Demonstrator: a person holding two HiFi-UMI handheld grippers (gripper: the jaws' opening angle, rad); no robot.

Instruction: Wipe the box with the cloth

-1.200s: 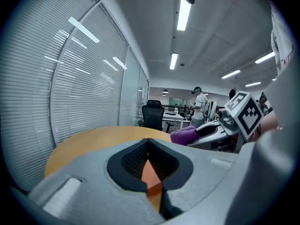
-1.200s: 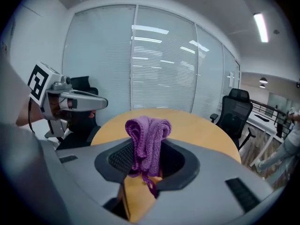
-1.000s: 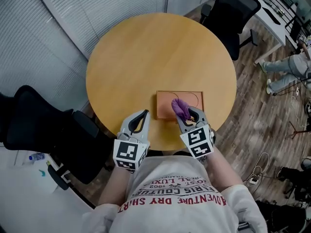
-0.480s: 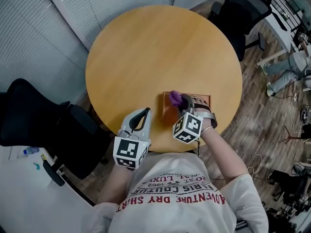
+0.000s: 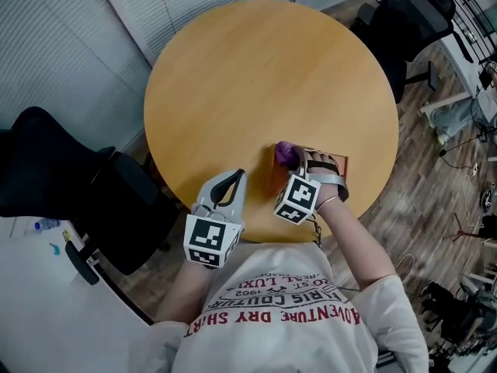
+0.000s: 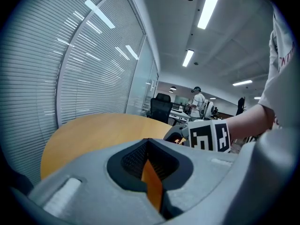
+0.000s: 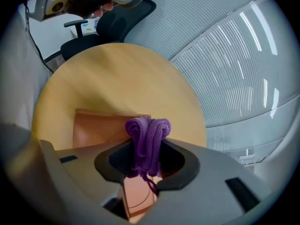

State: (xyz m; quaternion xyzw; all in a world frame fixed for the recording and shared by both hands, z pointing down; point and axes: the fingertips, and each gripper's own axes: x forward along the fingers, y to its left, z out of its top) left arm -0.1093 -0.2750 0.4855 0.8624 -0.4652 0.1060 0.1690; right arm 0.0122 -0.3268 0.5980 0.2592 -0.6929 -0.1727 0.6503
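A flat orange-brown box (image 5: 341,163) lies near the front edge of the round wooden table (image 5: 264,76), mostly hidden under my right gripper (image 5: 289,158). That gripper is shut on a bunched purple cloth (image 5: 286,154), which rests at the box's left end. In the right gripper view the cloth (image 7: 147,135) sticks up between the jaws of my right gripper (image 7: 147,149), with the box (image 7: 101,128) lying beyond it. My left gripper (image 5: 235,179) hovers over the table's front edge, left of the box, shut and holding nothing. It shows as the left gripper (image 6: 149,142) in its own view.
A black office chair (image 5: 70,177) stands at the table's left and another chair (image 5: 411,6) at the far right. White blinds (image 5: 70,45) run behind the table. Wood floor with cables (image 5: 458,231) lies to the right. A person (image 6: 199,100) stands far off among desks.
My right gripper has rolled onto its side and swept the purple cloth leftward across the box. The left gripper has stayed where it was.
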